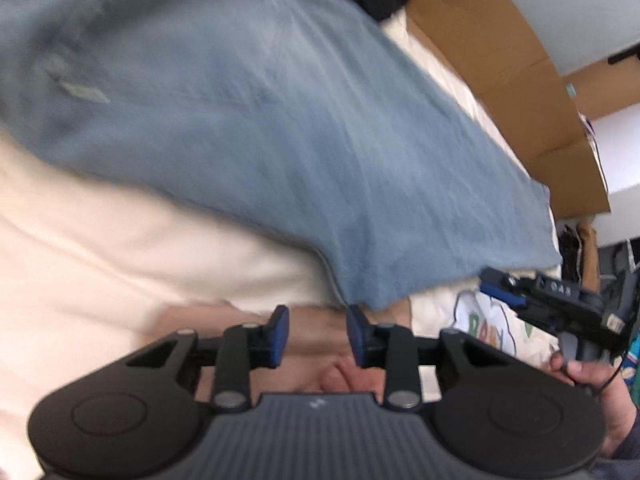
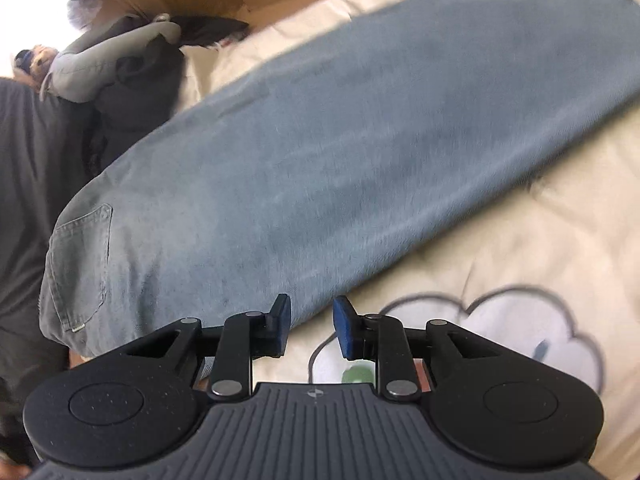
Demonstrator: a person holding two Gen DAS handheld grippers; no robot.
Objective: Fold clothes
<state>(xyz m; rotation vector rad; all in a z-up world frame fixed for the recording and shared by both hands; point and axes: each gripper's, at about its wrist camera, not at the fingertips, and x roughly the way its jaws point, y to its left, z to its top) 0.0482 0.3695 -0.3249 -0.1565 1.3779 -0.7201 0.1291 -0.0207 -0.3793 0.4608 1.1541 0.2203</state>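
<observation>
Jeans (image 2: pixel 320 152) lie lengthwise, legs stacked, on the cream bedspread (image 2: pixel 540 240), further folds outstanding; left tool (image 1: pixel 317 334) and right tool (image 2: pixel 311 326) both stand parted, gripping nothing.

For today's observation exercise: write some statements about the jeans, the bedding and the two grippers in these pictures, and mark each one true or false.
1. The blue jeans lie on a cream bedspread. True.
2. The left gripper is clamped on the jeans. False: its jaws stand apart, nothing between them.
3. A back pocket shows on the jeans. True.
4. The right gripper holds a sock. False: its jaws are open and empty.
5. A cardboard box stands beyond the bed. True.
</observation>
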